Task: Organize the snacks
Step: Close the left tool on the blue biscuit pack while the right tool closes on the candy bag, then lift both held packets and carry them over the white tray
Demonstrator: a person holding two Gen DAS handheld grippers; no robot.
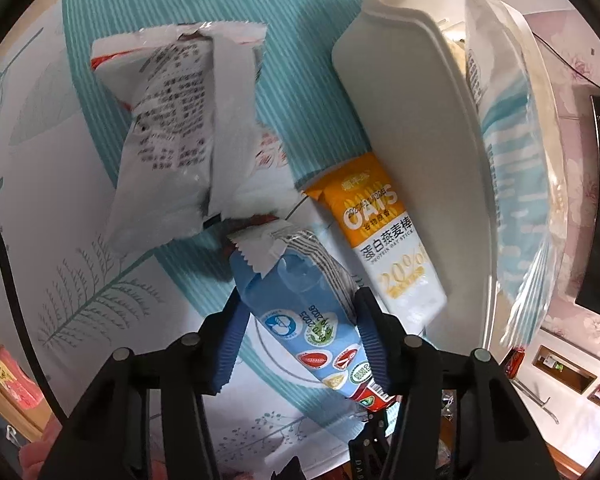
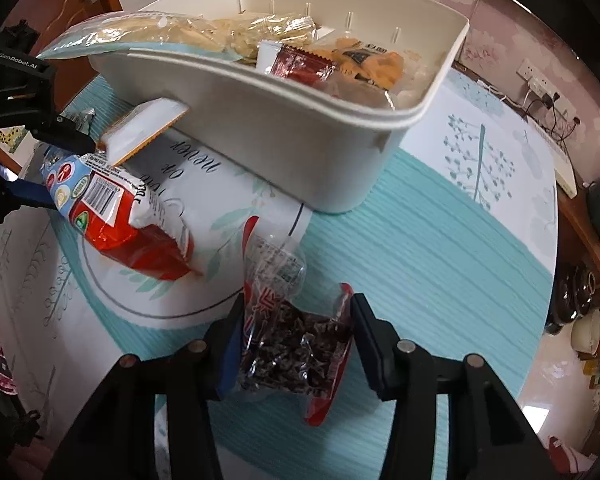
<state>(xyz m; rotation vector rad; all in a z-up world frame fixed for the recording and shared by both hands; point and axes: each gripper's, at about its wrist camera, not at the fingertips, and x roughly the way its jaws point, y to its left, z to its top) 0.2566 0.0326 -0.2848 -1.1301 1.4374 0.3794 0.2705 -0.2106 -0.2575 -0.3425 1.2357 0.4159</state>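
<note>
My left gripper (image 1: pixel 302 340) is shut on a blue, white and red snack packet (image 1: pixel 300 304), its blue pads pressing both sides; the right wrist view shows that packet (image 2: pixel 112 216) held tilted over the tablecloth by the left gripper (image 2: pixel 48 164). My right gripper (image 2: pixel 296 340) is shut on a clear packet of dark red snacks (image 2: pixel 292 344) lying on the teal cloth. A white printed packet (image 1: pixel 168 120) lies on the cloth. An orange oat bar (image 1: pixel 380 232) leans at the white bin (image 1: pixel 412 120). The bin (image 2: pixel 300 140) holds several snacks.
A clear bag with blue stripes (image 1: pixel 508 160) hangs over the bin's rim. The round table's cloth (image 2: pixel 440 260) is bare to the right of the bin. Wall sockets with cables (image 2: pixel 540 92) are beyond the table. A black cable (image 1: pixel 0 248) runs down the left.
</note>
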